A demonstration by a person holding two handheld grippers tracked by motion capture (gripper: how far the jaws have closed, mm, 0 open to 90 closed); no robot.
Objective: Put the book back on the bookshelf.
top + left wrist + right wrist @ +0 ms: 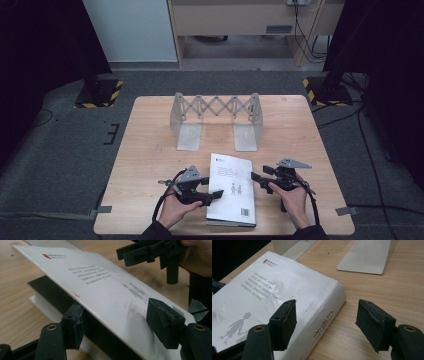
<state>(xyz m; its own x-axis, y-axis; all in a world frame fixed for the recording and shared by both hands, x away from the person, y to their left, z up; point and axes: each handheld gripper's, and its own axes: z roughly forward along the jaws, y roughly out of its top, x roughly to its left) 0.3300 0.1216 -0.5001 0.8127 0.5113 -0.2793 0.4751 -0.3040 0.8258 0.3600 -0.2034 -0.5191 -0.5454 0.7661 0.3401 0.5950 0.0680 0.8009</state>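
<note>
A white paperback book (232, 187) lies on the wooden table (150, 150) near its front edge, spine to the right. My left gripper (214, 187) is at the book's left edge. In the left gripper view the front cover (105, 282) is lifted off the pages, and it passes slantwise between that gripper's (117, 322) parted jaws, one pad under it and one on top. My right gripper (259, 174) is at the book's right side. In the right gripper view it (327, 322) stands open astride the spine (324, 325), one jaw over the cover and the other over bare table.
A grey expanding metal book rack (216, 117) stands at the middle back of the table, and its flat foot plates (367, 257) lie just beyond the book. Black stands with yellow-striped bases (100, 92) flank the table on the floor.
</note>
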